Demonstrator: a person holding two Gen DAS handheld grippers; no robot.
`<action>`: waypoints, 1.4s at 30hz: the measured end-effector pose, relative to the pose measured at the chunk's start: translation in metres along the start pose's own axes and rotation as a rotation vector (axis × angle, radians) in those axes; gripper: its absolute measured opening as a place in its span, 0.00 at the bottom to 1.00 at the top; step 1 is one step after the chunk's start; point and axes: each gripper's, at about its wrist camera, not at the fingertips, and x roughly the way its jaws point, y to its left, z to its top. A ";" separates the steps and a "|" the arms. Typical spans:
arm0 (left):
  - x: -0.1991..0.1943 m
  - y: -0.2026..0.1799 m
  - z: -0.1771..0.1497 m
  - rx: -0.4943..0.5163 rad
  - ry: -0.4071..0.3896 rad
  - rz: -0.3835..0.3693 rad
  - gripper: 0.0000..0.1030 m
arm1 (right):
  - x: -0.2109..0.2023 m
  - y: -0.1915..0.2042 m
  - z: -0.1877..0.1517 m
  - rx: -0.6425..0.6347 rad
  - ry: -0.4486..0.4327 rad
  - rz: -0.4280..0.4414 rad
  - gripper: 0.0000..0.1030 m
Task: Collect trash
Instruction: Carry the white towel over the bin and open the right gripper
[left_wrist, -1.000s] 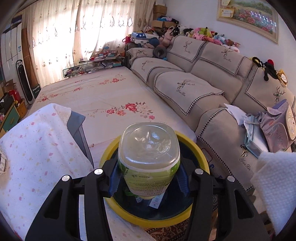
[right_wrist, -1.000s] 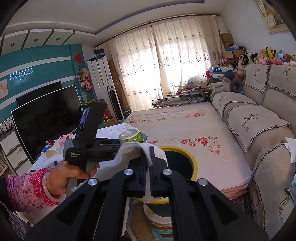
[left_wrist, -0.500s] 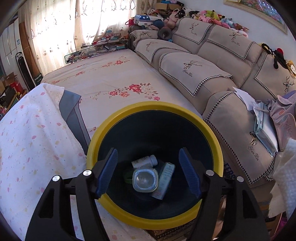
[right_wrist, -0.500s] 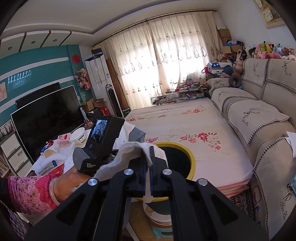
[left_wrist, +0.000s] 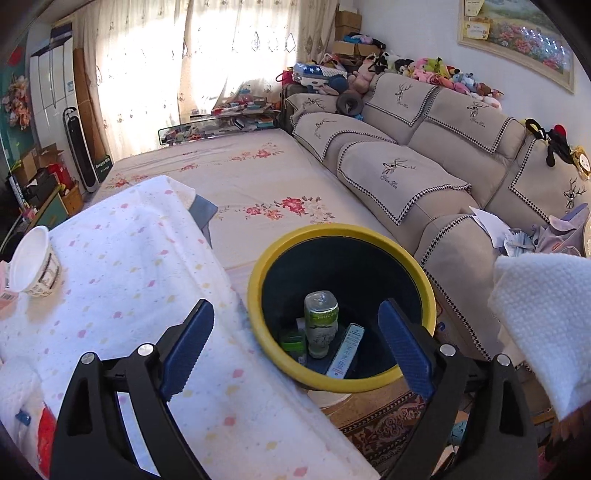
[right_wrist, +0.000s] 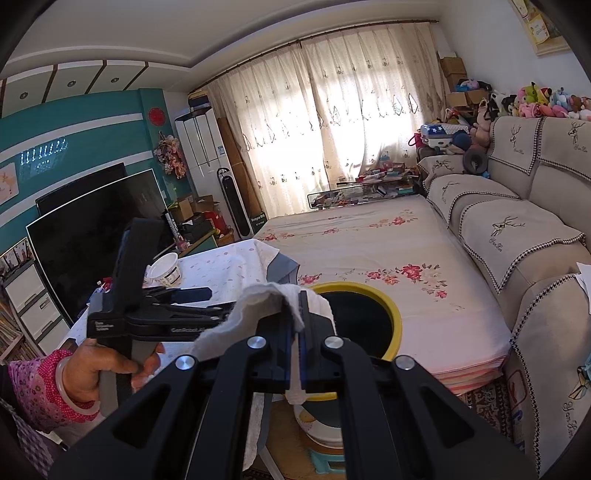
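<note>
Our left claw (left_wrist: 295, 350) has just been spreading, empty, beside the bin (left_wrist: 258, 295) holding a bottle (left_wrist: 320, 323); our right claw (right_wrist: 298, 332) pinches a paper towel (right_wrist: 236, 325).

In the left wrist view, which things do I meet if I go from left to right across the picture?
White paper cup → flecked tablecloth → yellow-rimmed bin with the green-labelled bottle in it → white paper towel.
</note>
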 end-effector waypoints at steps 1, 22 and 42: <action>-0.010 0.005 -0.004 -0.008 -0.009 0.003 0.87 | 0.001 0.002 0.000 -0.002 0.002 0.002 0.03; -0.197 0.168 -0.132 -0.320 -0.143 0.283 0.92 | 0.122 -0.005 -0.009 0.054 0.203 -0.060 0.03; -0.204 0.195 -0.155 -0.402 -0.130 0.313 0.92 | 0.234 -0.044 -0.041 0.112 0.429 -0.201 0.08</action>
